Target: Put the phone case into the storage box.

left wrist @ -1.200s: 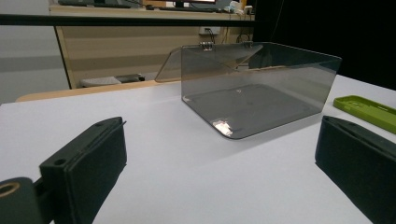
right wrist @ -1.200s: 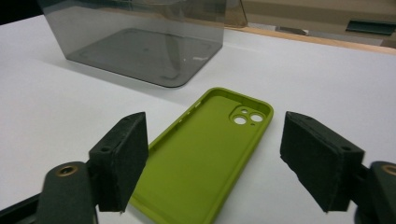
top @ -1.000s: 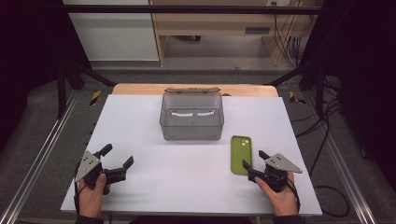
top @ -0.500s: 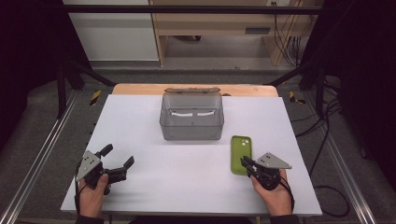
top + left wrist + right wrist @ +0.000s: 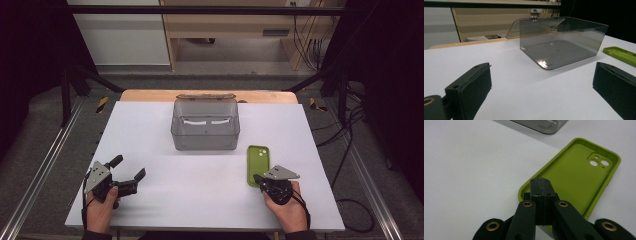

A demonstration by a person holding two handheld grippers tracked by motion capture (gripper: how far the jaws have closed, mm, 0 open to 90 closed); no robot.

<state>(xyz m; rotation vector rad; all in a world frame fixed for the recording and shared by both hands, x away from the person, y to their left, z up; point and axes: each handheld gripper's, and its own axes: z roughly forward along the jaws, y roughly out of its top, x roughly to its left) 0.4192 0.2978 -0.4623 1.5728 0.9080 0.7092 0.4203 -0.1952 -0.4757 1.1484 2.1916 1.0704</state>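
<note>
The right gripper [image 5: 541, 185] has just closed its fingers, pinching the near rim of the green phone case [image 5: 576, 173] at lower right; a lift looks possible. The left gripper [image 5: 129, 170] stays open.

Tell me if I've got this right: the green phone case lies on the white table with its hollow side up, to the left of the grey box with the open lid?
Not quite. The green phone case lies to the right of the grey box, as the high view shows. The rest holds: hollow side up, on the white table, lid open.

Green phone case [image 5: 258, 165], flat, hollow side up
</note>
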